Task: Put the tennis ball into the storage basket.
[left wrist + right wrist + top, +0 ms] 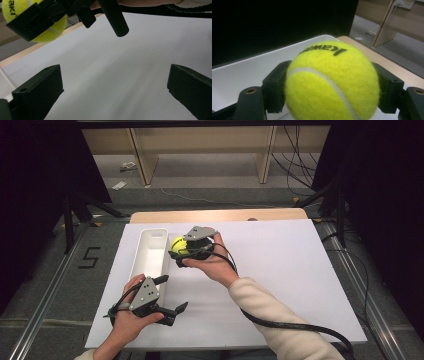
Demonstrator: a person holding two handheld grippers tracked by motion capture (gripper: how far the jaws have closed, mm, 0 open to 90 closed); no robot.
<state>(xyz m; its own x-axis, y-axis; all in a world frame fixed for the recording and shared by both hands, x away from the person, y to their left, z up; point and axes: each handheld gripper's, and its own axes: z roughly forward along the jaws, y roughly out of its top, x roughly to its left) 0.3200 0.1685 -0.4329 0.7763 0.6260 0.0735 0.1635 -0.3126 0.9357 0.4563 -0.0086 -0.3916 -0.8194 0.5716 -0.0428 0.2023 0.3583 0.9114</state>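
The right gripper [181, 251] clamps the ball [178, 244] beside the tray [148, 238], seemingly above the table; the left gripper [171, 293] (jaws apart) rests low, wrist bent.

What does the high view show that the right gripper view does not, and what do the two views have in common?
High view: the left gripper, jaws open with nothing between them, low on the white board, and the right hand around its gripper. Right gripper view: black lettering on the ball and both jaws pressing its sides. Both: the yellow tennis ball in the right gripper, beside the white bin.
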